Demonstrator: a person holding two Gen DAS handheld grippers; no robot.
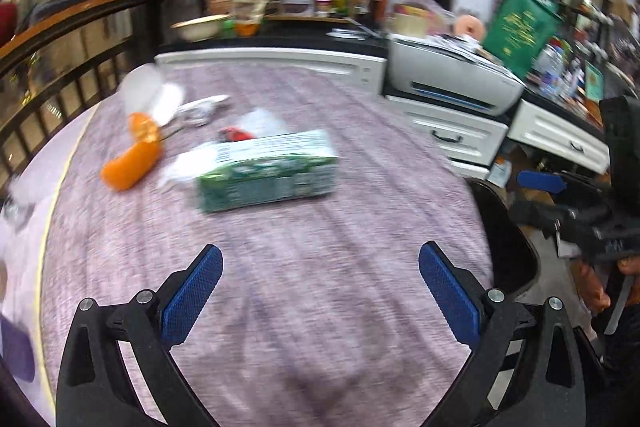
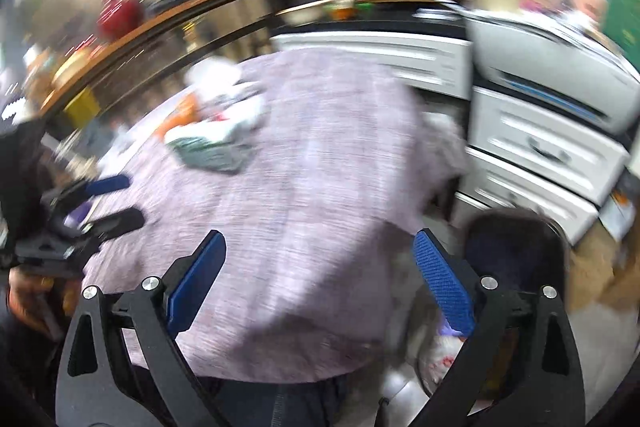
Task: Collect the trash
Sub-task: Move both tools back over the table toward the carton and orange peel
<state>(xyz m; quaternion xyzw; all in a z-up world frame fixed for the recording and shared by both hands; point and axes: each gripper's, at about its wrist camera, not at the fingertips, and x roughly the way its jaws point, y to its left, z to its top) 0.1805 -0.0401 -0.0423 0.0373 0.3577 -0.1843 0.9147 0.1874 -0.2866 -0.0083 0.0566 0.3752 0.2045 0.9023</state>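
Note:
A green and white carton (image 1: 266, 171) lies on its side on the purple tablecloth (image 1: 320, 287). Orange peel pieces (image 1: 134, 157) lie to its left, with crumpled white wrappers (image 1: 200, 109) and a small red scrap (image 1: 236, 135) behind it. My left gripper (image 1: 320, 287) is open and empty, well short of the carton. My right gripper (image 2: 320, 279) is open and empty over the table's near right edge. The blurred trash pile (image 2: 216, 135) lies far ahead of it to the left. Each gripper shows in the other's view, the right (image 1: 560, 199) and the left (image 2: 104, 199).
A black bin (image 1: 508, 239) stands off the table's right edge; it also shows in the right wrist view (image 2: 516, 251). White drawers (image 1: 460, 135) and a printer (image 1: 452, 79) stand behind. A dark railing (image 1: 60, 67) runs along the left. A bag with white trash (image 2: 440, 355) sits below the table edge.

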